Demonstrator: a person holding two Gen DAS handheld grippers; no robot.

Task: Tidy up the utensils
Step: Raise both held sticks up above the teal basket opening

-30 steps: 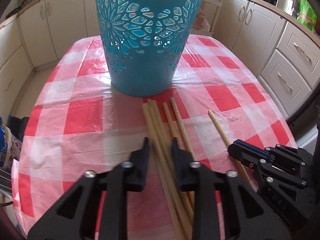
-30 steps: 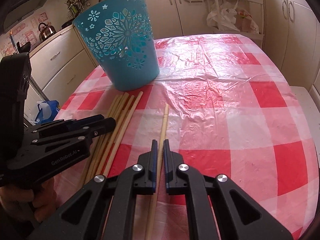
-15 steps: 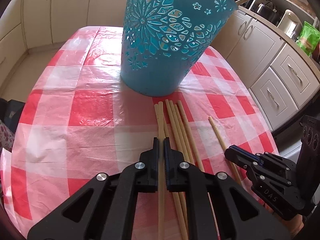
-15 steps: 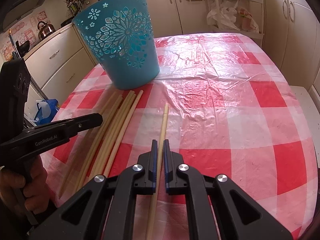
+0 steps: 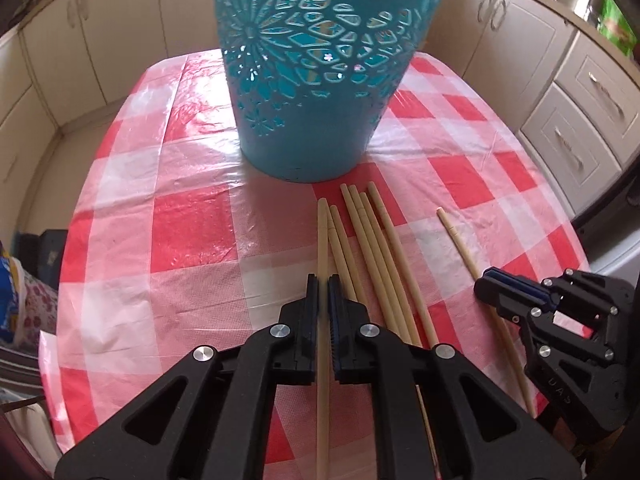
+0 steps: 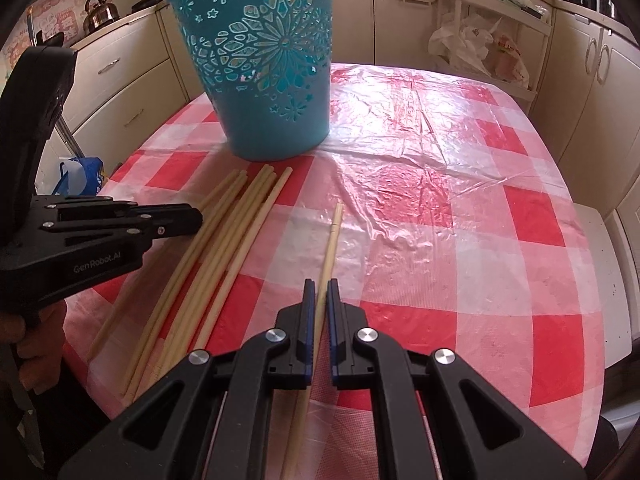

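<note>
With each gripper (image 5: 323,280) (image 6: 321,284) pinching one chopstick (image 5: 322,240) (image 6: 331,240) low down, either long stick could swivel. It might miss the blue basket (image 6: 264,64).

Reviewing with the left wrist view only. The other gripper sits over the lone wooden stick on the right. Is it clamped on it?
Observer: Yes; the right wrist view shows the right gripper shut on that single pale wooden chopstick, apart from the bundle of chopsticks.
Operator: Does the turquoise cut-out plastic basket show its rim there?
Observer: Yes, though its inside is hidden.
Operator: Who holds the left gripper?
Observer: A hand grips its handle.
</note>
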